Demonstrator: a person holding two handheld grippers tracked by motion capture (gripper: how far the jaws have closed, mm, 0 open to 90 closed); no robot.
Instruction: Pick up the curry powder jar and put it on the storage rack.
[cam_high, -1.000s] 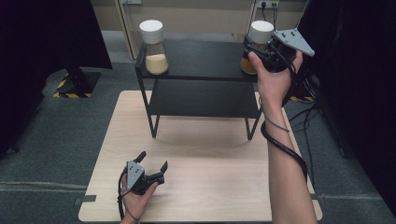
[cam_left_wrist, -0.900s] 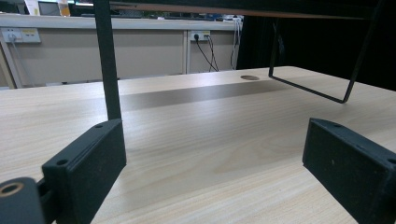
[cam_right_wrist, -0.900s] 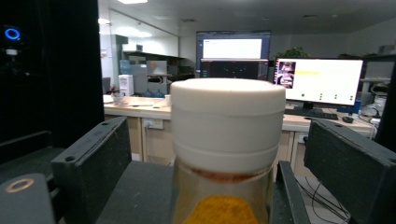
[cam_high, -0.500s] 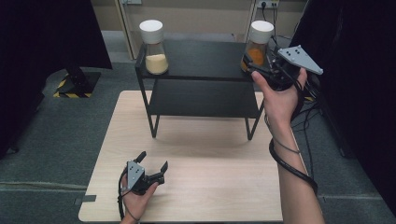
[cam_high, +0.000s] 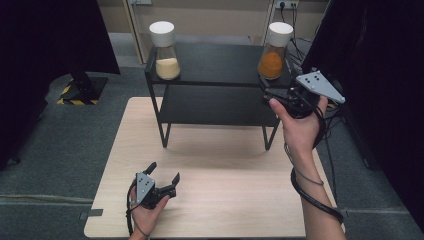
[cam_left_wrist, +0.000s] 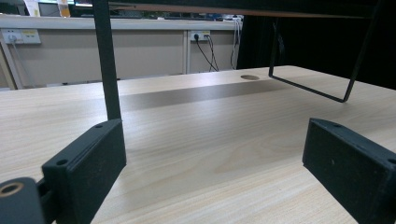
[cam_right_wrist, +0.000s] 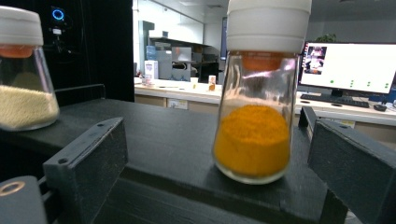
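Observation:
A glass jar of orange powder (cam_high: 272, 55) with a white cap stands upright at the right end of the black shelf's top board (cam_high: 215, 62). My right gripper (cam_high: 270, 94) hovers just in front of and below it; its jaws have just been opening and stand open, touching nothing. In the right gripper view the orange jar (cam_right_wrist: 254, 140) stands free a little beyond the right gripper (cam_right_wrist: 210, 140). A second jar with pale yellow grains (cam_high: 165, 52) stands at the shelf's left end. My left gripper (cam_high: 162, 172) rests open low over the wooden table (cam_high: 225, 165).
The black two-level shelf stands at the table's far half on thin legs (cam_left_wrist: 107, 70). In the left gripper view the left gripper (cam_left_wrist: 215, 140) faces bare tabletop (cam_left_wrist: 210, 107). The pale jar (cam_right_wrist: 23, 102) sits left of the right gripper. Dark curtains flank the table.
The right gripper, earlier around the orange jar, has let it go and drawn back toward the person and downward. The jar stays on the shelf. The left gripper has not moved.

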